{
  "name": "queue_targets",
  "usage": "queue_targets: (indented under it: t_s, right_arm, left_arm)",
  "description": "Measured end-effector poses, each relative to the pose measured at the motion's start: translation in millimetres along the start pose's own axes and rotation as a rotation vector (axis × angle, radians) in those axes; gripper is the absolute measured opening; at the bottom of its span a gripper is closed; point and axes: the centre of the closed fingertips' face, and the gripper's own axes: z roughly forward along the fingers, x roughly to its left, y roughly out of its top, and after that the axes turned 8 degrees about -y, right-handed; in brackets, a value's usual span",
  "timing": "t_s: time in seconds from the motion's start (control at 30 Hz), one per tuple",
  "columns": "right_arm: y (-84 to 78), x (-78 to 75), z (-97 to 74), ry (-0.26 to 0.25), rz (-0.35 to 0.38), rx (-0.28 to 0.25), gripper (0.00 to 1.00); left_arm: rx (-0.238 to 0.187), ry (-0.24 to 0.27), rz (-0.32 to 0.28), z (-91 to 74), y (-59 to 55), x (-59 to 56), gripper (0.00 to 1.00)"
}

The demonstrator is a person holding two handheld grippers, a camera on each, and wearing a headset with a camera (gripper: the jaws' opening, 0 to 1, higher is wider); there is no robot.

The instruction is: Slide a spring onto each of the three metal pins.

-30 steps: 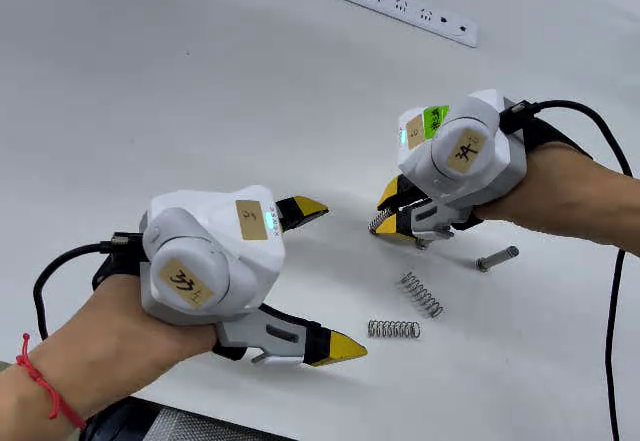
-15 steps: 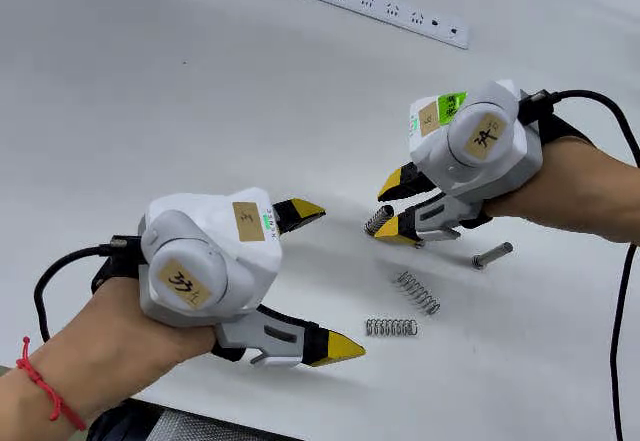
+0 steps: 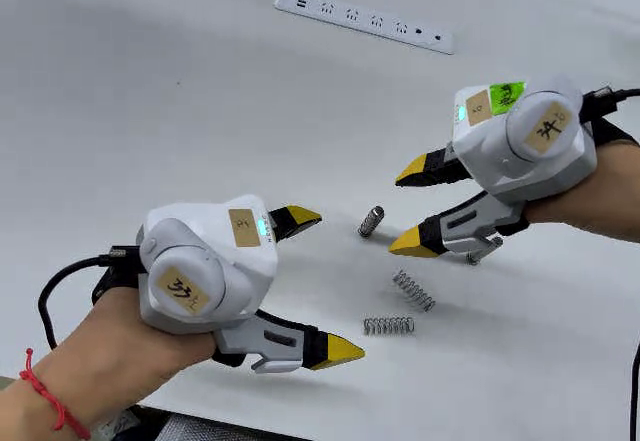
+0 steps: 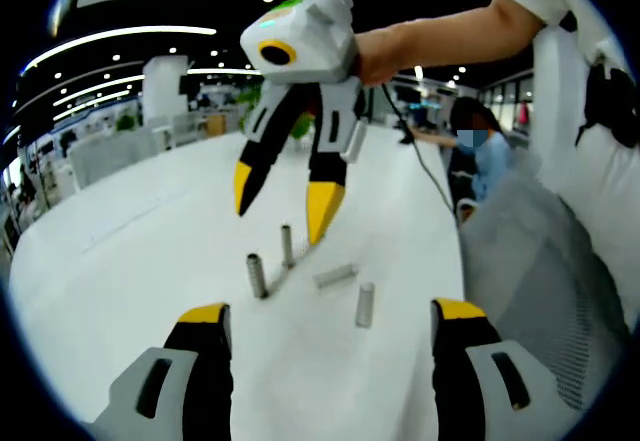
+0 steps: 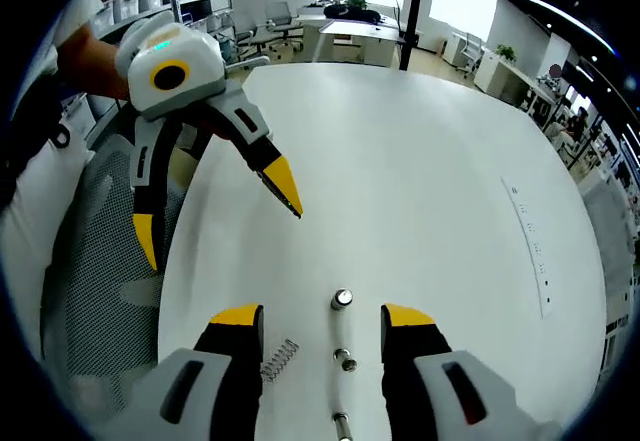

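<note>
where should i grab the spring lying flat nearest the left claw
Probably pinch the spring at its middle coils, coming straight down from above with the left claw. It lies flat on the table, so the jaws can close across its narrow width.

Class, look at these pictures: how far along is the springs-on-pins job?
Done, it seems: one pin wearing a spring sits on the table. In hand: nothing; the left gripper and right gripper both show open jaws. Still to do: a slanted spring and a level spring lie loose, and a seemingly bare pin lies under the right gripper.
</note>
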Motion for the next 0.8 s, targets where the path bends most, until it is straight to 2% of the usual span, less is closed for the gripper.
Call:
queue_targets:
  t_s: [0.27,0.33,0.5,0.8]
  right_arm:
    - [-5.8,-1.5,-30.5,-0.068,0.071,-0.080,0.56]
    - [-13.9,-5.5,-36.6,-0.092,0.096,-0.100,0.58]
    - [-18.5,7.3,-61.2,-0.122,0.149,-0.165,0.64]
    - [-42.5,29.9,-93.6,-0.165,0.244,-0.243,0.74]
  left_arm:
    - [0.027,0.009,0.010,-4.4,3.6,-2.1,0.82]
    - [0.040,0.008,0.024,-5.7,5.3,-3.9,0.82]
    - [0.054,0.012,0.036,-6.8,9.1,-5.0,0.81]
    - [0.089,-0.007,0.062,1.4,14.6,-12.7,0.81]
